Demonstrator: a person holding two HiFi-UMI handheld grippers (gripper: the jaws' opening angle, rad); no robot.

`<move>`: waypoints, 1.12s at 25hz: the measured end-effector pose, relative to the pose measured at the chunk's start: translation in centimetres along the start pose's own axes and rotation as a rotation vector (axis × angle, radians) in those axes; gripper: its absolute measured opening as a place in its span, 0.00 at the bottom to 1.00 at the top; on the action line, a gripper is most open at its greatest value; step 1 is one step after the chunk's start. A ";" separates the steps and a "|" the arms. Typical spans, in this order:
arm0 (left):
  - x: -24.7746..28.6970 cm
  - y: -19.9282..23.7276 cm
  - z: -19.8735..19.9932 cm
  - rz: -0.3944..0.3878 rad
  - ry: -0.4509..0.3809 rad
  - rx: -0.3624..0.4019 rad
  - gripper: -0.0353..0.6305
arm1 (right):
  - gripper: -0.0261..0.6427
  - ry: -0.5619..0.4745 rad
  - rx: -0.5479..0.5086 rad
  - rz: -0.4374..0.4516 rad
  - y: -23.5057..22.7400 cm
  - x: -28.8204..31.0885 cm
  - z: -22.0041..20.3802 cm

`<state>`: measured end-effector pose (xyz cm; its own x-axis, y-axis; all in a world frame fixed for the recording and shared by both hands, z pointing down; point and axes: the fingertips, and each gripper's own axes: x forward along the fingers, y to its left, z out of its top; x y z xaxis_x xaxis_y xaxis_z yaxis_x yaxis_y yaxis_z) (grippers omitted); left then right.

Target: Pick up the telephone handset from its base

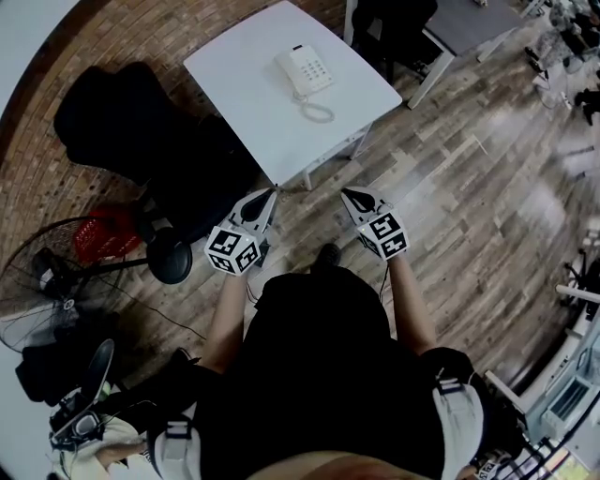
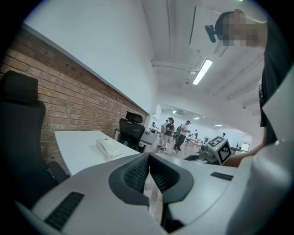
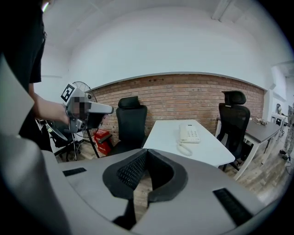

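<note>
A white telephone sits on the far half of a white table, its handset lying on the base and a coiled cord looped on the tabletop in front of it. It also shows in the left gripper view as the telephone and in the right gripper view as the telephone. My left gripper and right gripper hang side by side over the wooden floor, short of the table's near corner. Both point toward the table. Left gripper and right gripper are shut with nothing between their pads.
A black office chair stands left of the table, another chair behind it. A floor fan and a red basket sit at the left. A grey desk is at the top right. Several people stand far off.
</note>
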<state>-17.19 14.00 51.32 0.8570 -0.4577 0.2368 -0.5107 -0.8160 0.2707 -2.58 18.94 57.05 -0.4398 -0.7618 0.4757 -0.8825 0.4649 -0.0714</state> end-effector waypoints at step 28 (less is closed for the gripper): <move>10.7 3.3 2.2 -0.030 -0.016 -0.045 0.08 | 0.03 0.041 -0.040 -0.068 -8.3 0.9 1.4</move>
<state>-9.57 5.65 52.69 0.8727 -0.4394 0.2130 -0.4872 -0.8128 0.3193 4.10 13.79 56.83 -0.3715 -0.7732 0.5139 -0.9022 0.4313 -0.0032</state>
